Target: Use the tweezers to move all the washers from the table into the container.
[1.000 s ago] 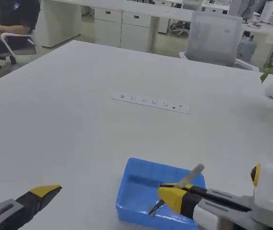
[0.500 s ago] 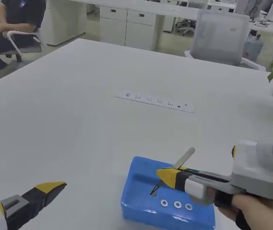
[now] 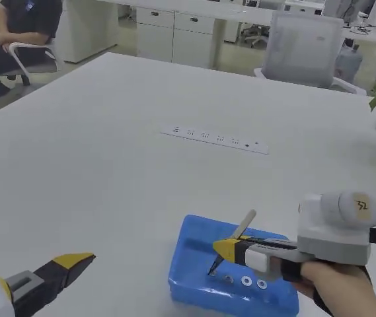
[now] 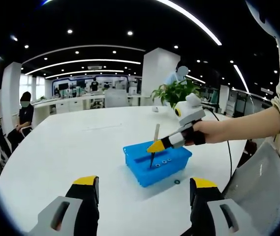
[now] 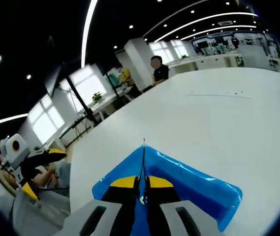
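Three washers [image 3: 246, 281] sit in a row on the floor of the container [image 3: 182, 257], same spots as half a second ago, small silvery rings against the blue plastic. In the left gripper view there's also a stray washer [image 4: 177, 181] on the table [image 3: 108, 165] just beside the container's wall, a small dark ring. The tweezers [image 3: 244, 228] are thin pale metal, tilted, pointed end down inside the container close to the washers; whether the tip touches the floor I can't tell. Compared with half a second back the tip sits a touch lower, and my right hand-held gripper [image 3: 222, 247] has dropped with it. Its yellow-tipped jaws are clamped tight on the tweezers about midway along, flat end sticking out above. My right hand [image 3: 336, 290] comes in from the right side, hand-held gripper pointing left and a bit down over the container. My left hand-held gripper [image 3: 75, 261] hovers over the table well left of the container, pretty much where it was, jaws spread wide with nothing between them. The container is a shallow rectangular tray with rounded corners, smooth and glossy; the table is plain matte white. A white power strip [image 3: 214, 140] lies further out on it
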{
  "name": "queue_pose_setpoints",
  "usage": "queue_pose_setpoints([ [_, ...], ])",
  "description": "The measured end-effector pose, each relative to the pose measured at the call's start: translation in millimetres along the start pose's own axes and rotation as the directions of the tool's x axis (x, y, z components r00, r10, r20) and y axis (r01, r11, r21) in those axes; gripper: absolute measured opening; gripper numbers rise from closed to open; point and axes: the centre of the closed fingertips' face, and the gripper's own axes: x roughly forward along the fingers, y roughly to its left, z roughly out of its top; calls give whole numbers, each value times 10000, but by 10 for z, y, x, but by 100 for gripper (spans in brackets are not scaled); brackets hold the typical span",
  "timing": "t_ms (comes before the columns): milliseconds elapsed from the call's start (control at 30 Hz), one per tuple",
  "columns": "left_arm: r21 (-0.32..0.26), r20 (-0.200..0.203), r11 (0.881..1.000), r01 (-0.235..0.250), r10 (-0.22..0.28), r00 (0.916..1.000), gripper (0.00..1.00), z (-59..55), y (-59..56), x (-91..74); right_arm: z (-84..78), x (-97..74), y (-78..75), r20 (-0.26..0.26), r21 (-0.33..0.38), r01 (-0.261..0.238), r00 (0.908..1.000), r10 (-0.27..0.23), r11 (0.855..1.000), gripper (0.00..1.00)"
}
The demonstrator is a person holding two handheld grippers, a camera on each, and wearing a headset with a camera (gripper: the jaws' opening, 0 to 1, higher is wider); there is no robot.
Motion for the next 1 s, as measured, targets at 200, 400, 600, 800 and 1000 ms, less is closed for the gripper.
queue_pose_setpoints([
  [200,4,-17,10000,-42,42,10000,76,-5,14,-4,-31,25,-31,-165,-145,79,9998,-82,9999,3],
  [400,11,-47,10000,-7,7,10000,76,-17,18,-2,-40,35,-28,-213,-226,95,9997,-100,9997,3],
  [600,22,-67,10000,3,-3,10000,76,-26,22,-1,-39,29,-35,-211,-319,128,9997,-135,9994,4],
  [800,25,-63,10000,5,-4,10000,76,-33,26,-1,-31,-23,-17,-81,-566,131,9999,-135,9983,4],
  [1000,26,-56,10000,-24,24,10000,76,-38,32,-1,59,-145,71,542,-478,15,9985,11,9989,4],
])
